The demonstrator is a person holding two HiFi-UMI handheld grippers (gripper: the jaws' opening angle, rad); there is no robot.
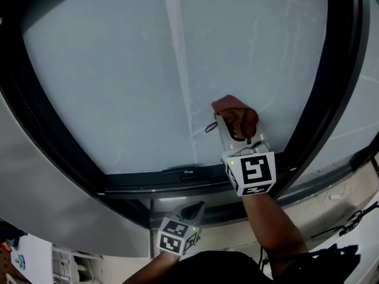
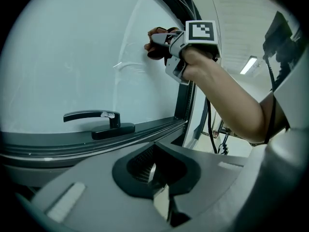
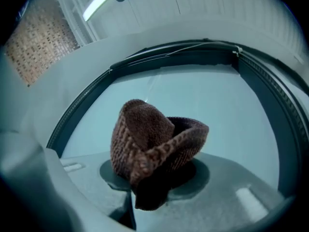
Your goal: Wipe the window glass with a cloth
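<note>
A brown knitted cloth (image 1: 235, 115) is pressed against the frosted window glass (image 1: 148, 70), low and right of centre. My right gripper (image 1: 237, 132) is shut on the cloth (image 3: 152, 144), which bunches up over its jaws. From the left gripper view the cloth (image 2: 157, 41) and the right gripper (image 2: 164, 45) show against the glass (image 2: 72, 57) near the frame's right side. My left gripper (image 1: 192, 212) hangs low under the window frame, jaws shut with nothing between them (image 2: 161, 187).
A dark window frame (image 1: 331, 99) runs round the pane. A black window handle (image 2: 96, 122) sits on the lower frame rail. A grey wall panel (image 1: 53, 200) lies at the left. Cables (image 1: 349, 223) hang at the right.
</note>
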